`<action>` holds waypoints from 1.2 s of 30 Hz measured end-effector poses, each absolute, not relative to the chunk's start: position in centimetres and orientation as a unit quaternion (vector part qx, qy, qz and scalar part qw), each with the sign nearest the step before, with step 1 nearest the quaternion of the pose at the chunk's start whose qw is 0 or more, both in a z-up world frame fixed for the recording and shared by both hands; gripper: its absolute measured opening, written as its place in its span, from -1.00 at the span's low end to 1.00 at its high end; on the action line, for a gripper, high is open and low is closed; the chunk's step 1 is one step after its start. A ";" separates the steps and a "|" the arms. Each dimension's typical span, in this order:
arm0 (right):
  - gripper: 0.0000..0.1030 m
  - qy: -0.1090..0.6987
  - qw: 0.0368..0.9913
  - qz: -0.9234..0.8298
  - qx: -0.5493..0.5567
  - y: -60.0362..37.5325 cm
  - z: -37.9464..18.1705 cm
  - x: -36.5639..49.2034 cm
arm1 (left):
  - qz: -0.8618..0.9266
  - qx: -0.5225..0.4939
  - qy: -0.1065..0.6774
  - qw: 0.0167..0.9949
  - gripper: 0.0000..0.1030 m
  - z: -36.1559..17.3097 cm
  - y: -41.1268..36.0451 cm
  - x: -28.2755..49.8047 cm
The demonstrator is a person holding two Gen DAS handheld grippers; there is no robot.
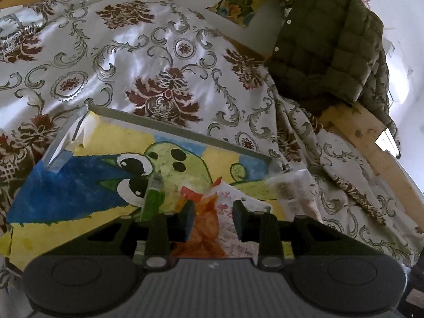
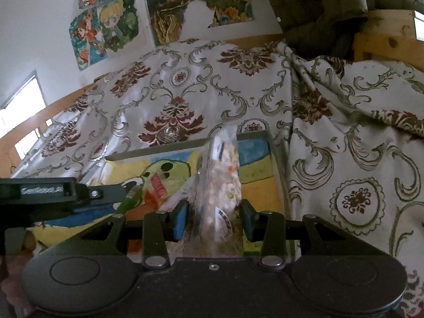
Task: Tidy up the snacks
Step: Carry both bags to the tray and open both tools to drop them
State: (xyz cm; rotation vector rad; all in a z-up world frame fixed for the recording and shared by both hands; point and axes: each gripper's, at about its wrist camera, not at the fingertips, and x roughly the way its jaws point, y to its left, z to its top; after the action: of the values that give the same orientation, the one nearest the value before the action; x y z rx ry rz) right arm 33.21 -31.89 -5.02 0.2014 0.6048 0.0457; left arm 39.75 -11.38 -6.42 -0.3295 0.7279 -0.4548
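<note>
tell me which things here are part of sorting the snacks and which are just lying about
Part of the job:
- orange snack packet
- clear bag of nuts
- green tube
- tray

Just lying about:
- green padded jacket
- patterned cloth
- wall drawings

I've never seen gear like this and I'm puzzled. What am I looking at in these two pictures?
A person holds a two-finger gripper in each hand, and each carries a wide-angle camera looking along its fingers. One picture comes from the left gripper, the other from the right gripper. Both look at a clear tray with a frog painting, on a floral tablecloth. A green stick packet is at the tray. The right gripper grips a clear bag of mixed snacks. An orange snack packet sits between the left fingers; whether it is squeezed is unclear.
</note>
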 end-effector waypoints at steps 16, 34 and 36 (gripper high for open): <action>0.32 0.279 0.956 0.002 0.092 -32.0 -3.7 33.0 | -0.202 -0.128 0.320 0.917 0.70 -3.4 -11.3 37.4; 0.98 0.177 0.980 -0.013 0.084 -31.7 5.5 23.5 | -0.150 -0.121 0.229 0.954 1.00 4.1 -7.9 28.0; 0.99 0.174 0.981 -0.009 0.084 -31.5 6.1 22.1 | -0.146 -0.113 0.216 0.959 1.00 4.6 -7.5 26.4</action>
State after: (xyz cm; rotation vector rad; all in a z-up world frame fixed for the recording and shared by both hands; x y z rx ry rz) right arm 22.10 -31.49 6.13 0.1687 0.3503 -0.0187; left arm 26.41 -7.53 4.60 -0.2287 0.4375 -0.2962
